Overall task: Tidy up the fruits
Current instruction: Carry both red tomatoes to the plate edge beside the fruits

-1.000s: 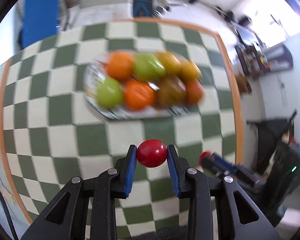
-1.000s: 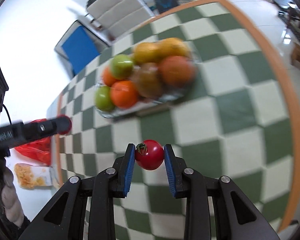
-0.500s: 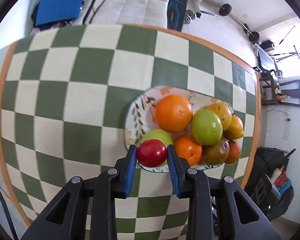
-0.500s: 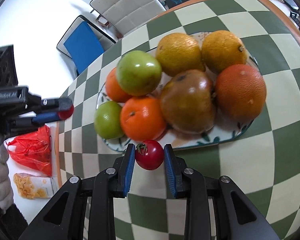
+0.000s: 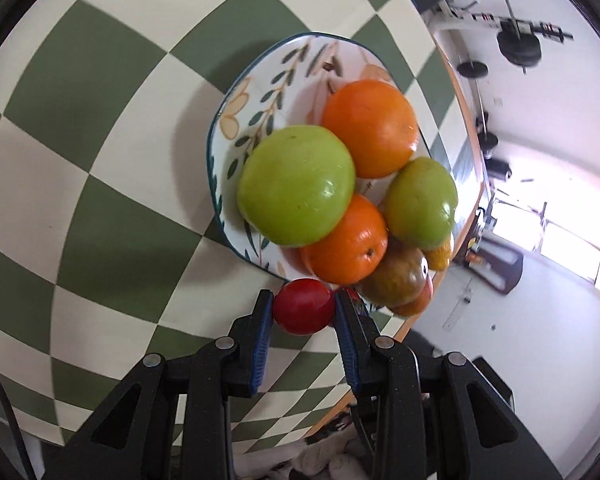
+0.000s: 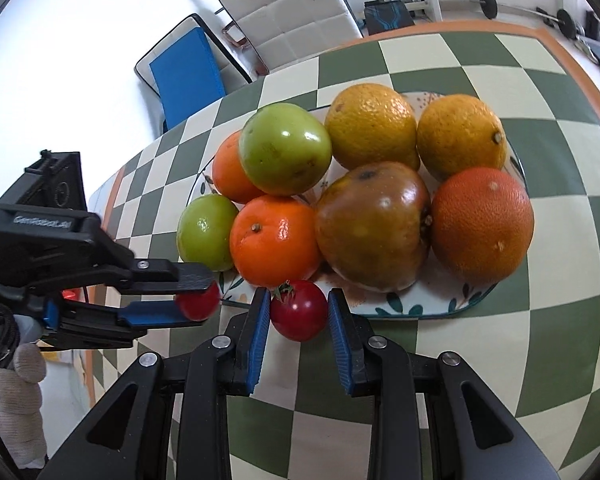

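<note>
Tomatoes, small and red, sit clamped in both tongs: the left tongs (image 5: pixel 304 310) pinch one tomato (image 5: pixel 303 306), the right tongs (image 6: pixel 299 312) a stemmed tomato (image 6: pixel 299 310), both at the near rim of the plate (image 5: pixel 236 116) of oranges and green fruit on the checkered counter (image 5: pixel 80 160).

a lived-in home room, part dining space and part home gym. the counter (image 6: pixel 560 152) wears a green and cream checked cloth with an orange border, and a leaf-painted plate (image 5: pixel 236 120) of fruit sits on it. beyond the far edge stand a padded white chair (image 6: pixel 292 8) and a blue-seated chair (image 6: pixel 188 68); barbell weights (image 5: pixel 518 46) rest on a rack by the white wall.
</note>
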`<state>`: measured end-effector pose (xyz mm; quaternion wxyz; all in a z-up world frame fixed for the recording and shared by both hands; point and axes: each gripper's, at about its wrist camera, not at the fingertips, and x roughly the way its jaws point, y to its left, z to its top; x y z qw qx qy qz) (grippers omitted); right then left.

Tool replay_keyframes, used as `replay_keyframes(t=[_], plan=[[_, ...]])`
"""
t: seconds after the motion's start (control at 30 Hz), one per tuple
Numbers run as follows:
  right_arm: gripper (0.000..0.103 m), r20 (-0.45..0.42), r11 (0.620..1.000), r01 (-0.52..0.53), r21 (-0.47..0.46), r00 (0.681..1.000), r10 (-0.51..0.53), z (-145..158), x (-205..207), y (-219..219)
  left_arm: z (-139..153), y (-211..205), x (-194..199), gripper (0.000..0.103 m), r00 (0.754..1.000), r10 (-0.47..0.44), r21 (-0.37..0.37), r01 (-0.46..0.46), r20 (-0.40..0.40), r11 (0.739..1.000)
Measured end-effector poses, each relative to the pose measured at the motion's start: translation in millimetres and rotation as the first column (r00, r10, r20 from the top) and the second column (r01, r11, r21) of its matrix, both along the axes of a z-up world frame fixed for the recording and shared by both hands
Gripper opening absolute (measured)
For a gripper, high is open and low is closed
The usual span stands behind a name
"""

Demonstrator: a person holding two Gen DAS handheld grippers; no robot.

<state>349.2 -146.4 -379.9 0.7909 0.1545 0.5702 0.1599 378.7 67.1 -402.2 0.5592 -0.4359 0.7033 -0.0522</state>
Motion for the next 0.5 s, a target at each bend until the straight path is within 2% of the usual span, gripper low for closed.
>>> replay_keyframes(t=[0.2, 0.4, 0.5], plan=[[0.033, 0.003, 1.000, -0.022, -0.021, 1.000, 0.022, 0, 6, 7, -10, 5, 3, 0.028, 0.996, 0.087, -0.040, -0.088, -0.023, 0.995], [0.035, -0.013, 0.999, -0.024, -0.027, 1.000, 0.023, 0, 6, 8, -15, 4, 6, 0.028, 0.992, 0.113, -0.041, -0.115, -0.050, 0.992], [0.039, -0.022, 1.000, -0.019, -0.020, 1.000, 0.018, 1, 5, 6, -17, 5, 6, 0.029, 0.990, 0.127, -0.051, -0.130, -0.063, 0.990]])
